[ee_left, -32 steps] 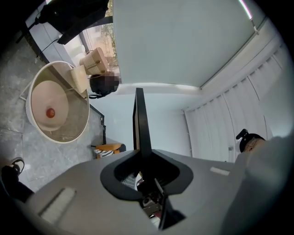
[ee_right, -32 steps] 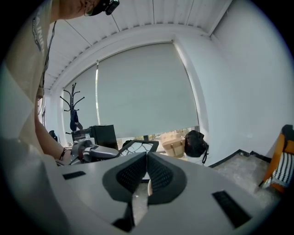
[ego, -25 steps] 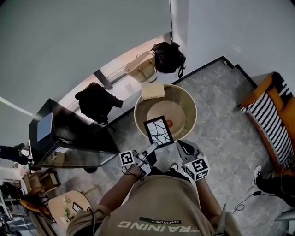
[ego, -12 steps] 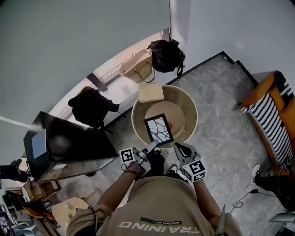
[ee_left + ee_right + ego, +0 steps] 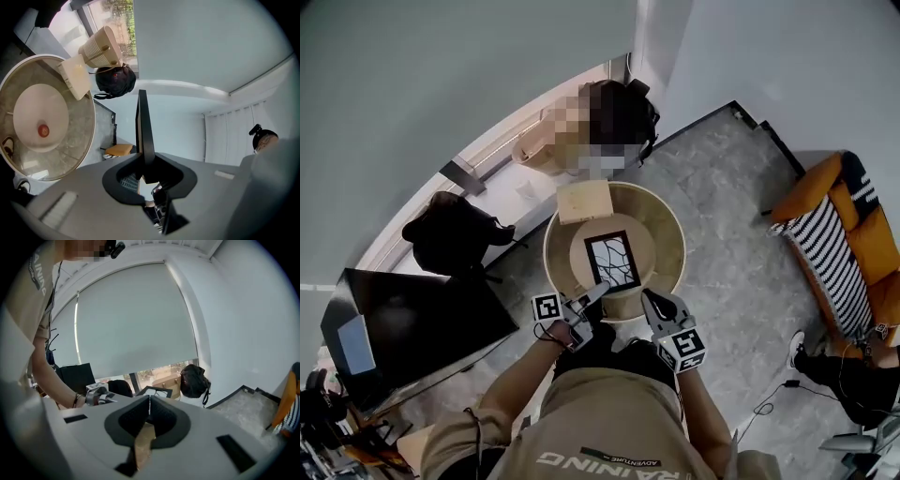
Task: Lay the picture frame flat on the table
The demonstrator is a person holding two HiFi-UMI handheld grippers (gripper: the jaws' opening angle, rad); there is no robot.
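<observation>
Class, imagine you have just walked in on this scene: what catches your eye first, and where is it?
The black picture frame with its branching line pattern stands out, gripped at its near edge by the left hand-held gripper over the round wooden table. Next comes the orange striped seat on the floor at right.

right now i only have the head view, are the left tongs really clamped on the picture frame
Observer: Yes. The left gripper view shows the left tongs pinching the picture frame by its edge, seen edge-on.
Operator: and the right tongs, holding anything
Observer: No. In the right gripper view the right tongs are shut with nothing between them.
Operator: anything on the table i cant see
Observer: A small red thing lies on the pale middle disc of the table.
</observation>
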